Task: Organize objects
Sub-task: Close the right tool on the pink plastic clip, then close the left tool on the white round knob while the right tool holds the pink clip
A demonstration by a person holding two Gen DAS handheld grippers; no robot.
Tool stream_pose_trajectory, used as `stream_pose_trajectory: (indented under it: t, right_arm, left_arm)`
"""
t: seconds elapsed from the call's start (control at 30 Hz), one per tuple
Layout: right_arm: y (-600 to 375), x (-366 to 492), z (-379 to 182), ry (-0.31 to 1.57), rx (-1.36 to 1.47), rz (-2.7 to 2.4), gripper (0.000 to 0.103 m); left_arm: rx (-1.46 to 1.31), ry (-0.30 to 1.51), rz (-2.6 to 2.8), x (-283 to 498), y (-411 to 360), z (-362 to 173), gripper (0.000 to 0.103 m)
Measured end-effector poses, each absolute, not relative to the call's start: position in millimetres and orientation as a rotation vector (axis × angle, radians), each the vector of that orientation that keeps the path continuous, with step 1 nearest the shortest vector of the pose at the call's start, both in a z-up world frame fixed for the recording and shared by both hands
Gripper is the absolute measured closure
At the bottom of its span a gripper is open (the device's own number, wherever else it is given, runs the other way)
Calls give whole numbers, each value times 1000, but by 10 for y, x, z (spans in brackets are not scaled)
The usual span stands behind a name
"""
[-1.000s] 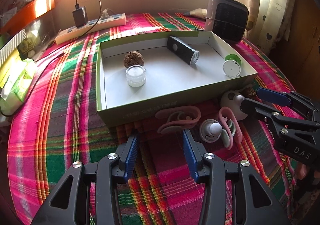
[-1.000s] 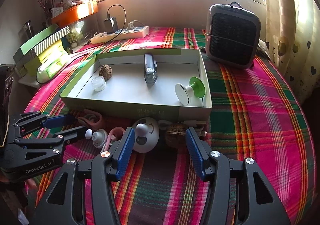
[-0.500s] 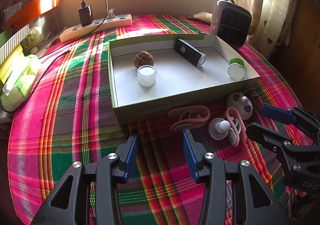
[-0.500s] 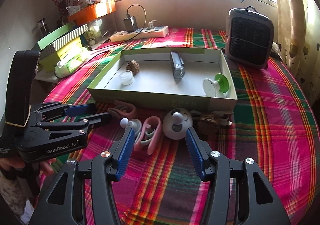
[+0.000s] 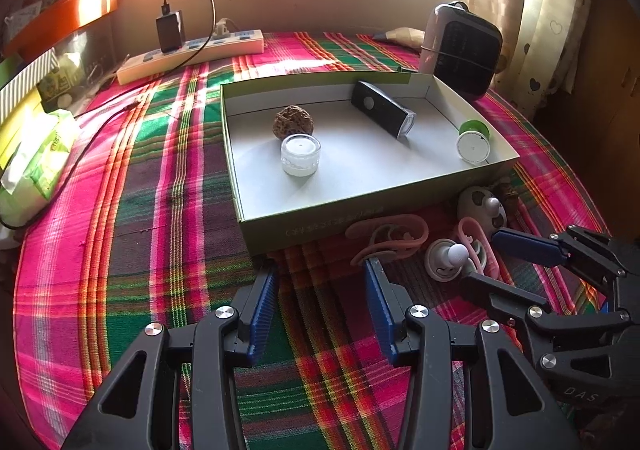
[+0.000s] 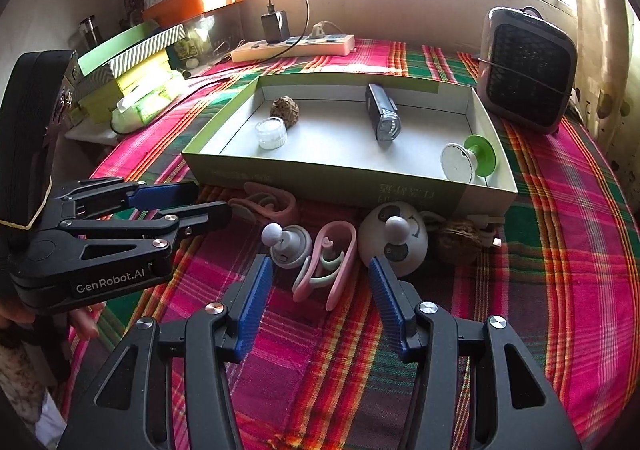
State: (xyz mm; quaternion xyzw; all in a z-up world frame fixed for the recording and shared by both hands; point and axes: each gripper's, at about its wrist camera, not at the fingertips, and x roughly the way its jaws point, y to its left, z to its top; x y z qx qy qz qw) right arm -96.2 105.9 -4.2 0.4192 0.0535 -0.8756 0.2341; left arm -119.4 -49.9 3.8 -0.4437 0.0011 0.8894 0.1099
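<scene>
A green box [image 5: 320, 226] [image 6: 320, 182] with a white inside holds a walnut [image 5: 292, 120], a glass jar [image 5: 300, 154], a black torch [image 5: 382, 110] and a green-and-white suction cup [image 5: 474, 140]. Loose things lie on the plaid cloth in front of it: a pink clip [image 6: 340, 250], a second pink clip [image 6: 264, 206], a small white knob [image 6: 286, 242], a round white toy [image 6: 394, 238] and a walnut [image 6: 458, 240]. My right gripper [image 6: 320, 282] is closing its jaws around the pink clip, the pads clear of it. My left gripper [image 5: 320, 290] stands open over bare cloth.
A dark heater [image 6: 528, 70] stands behind the box's right corner. A power strip [image 5: 192, 54] with a charger lies along the back wall. A tissue pack [image 5: 36, 166] and stacked boxes [image 6: 132, 62] crowd the left edge. A white cable [image 6: 490, 236] lies beside the loose walnut.
My right gripper slid left, from facing the round white toy and walnut to straddling the pink clip, and its jaws narrowed a little. The left gripper barely shifted and stayed open.
</scene>
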Motion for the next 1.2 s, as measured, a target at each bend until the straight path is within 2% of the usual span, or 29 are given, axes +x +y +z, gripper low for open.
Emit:
stream_pose_trajectory:
  t: [0.27,0.6,1.2]
  right_arm:
    - [1072,-962,-69,177,1177,-2419,78]
    - [1129,-905,-65,175,1170,-2409,79]
    - [1470,-755,-59,183,1183,-2451,79]
  left_arm:
    - [-1286,-18,2593,-1148,-489,77,61]
    - [-1269,-63,2502,-1046,-373,75,61]
    - [-1260,7,2448,-1090,17,28,61]
